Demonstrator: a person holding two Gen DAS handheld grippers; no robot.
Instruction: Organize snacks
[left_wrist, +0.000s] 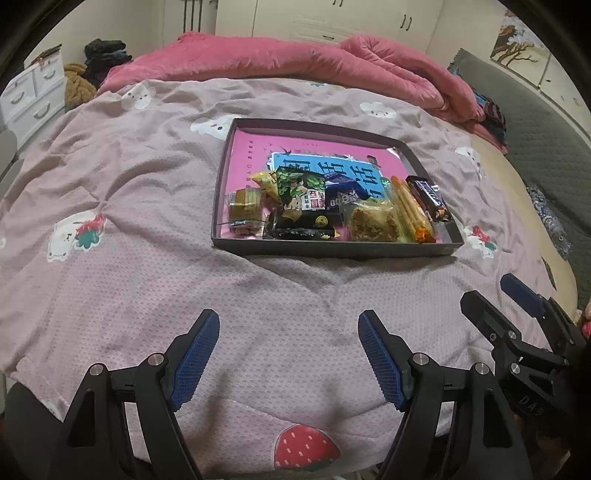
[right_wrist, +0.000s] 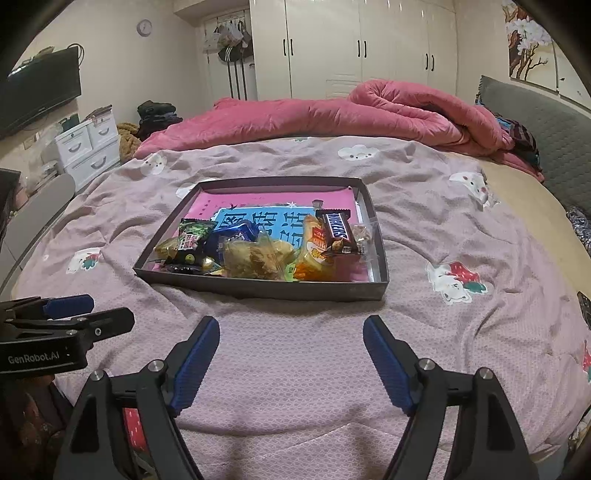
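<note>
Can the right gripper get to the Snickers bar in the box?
Probably yes. The right gripper has its jaws open and empty, the Snickers bar lies on top of the other snacks, and only bare bedspread lies between them.

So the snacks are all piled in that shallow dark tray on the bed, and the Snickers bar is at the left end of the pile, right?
Not quite. The snacks do lie in the shallow dark tray on the bed, but the Snickers bar is at the right end of the pile, as the right wrist view shows.

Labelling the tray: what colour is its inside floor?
Bright pink tray floor with a blue printed panel; clearest in the left wrist view.
</note>
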